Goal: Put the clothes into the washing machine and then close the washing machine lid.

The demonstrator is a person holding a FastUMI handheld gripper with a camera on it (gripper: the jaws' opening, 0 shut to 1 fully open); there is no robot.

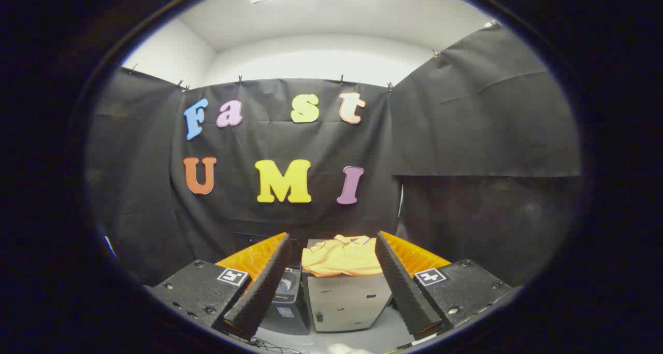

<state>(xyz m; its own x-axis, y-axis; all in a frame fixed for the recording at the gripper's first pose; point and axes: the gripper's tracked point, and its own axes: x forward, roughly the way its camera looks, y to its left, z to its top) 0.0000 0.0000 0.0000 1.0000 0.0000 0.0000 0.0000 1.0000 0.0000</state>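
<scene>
Approaching the clothes (342, 256) with the tool (331, 242) spread wide, holding nothing.
Clothes lie atop a grey box (348, 301), straight ahead beyond the fingertips.

Garment (342, 256): plain yellow-orange. Box (348, 302) under it: pale grey. Washing machine (287, 299): dark grey. Booth wall (466, 126): black cloth.

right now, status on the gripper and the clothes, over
Gripper open, holding nothing. Orange garment heaped on a grey box, beyond the fingertips, untouched. Dark washing machine beside the box. Nothing in the way.
</scene>
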